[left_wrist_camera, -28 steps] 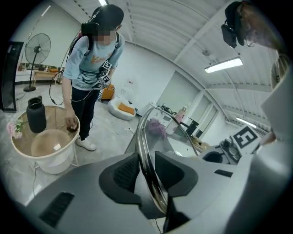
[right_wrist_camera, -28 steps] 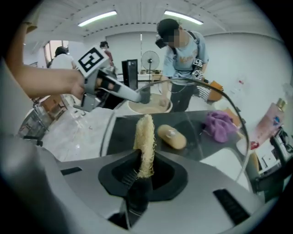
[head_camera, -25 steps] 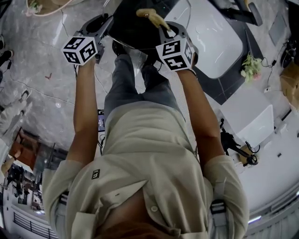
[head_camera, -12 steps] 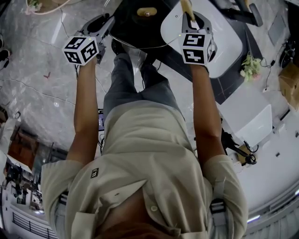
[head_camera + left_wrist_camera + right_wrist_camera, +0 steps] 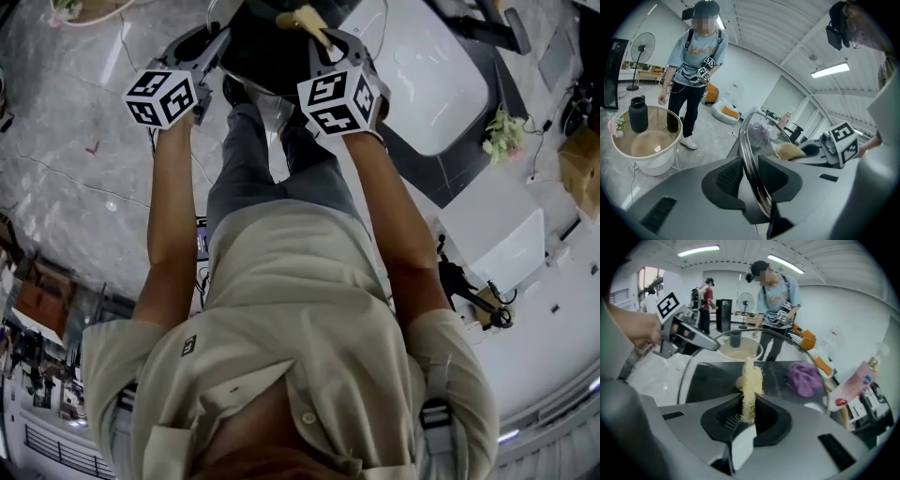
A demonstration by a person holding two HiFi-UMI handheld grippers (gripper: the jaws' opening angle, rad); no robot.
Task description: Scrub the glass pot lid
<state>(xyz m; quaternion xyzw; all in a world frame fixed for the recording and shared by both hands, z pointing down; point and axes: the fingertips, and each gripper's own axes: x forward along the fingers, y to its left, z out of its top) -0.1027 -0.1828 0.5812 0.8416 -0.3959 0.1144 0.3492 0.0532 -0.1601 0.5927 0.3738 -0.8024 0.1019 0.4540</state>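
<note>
left gripper (image 5: 749,174) clamped on rim of glass pot lid (image 5: 751,136) held on edge, its face dead ahead of right gripper (image 5: 747,412), which pinches loofah scrubber (image 5: 751,378) end-on, apparently touching the glass

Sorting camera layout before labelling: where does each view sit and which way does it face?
Head view: on the person's head, facing steeply down; shows shirt, both forearms, left gripper and right gripper.
Left gripper view: on the left gripper, looking along jaws clamped on the glass lid; right gripper opposite.
Right gripper view: on the right gripper, along jaws shut on the scrubber; left gripper opposite.
Both gripper views share glass lid and scrubber.
</note>
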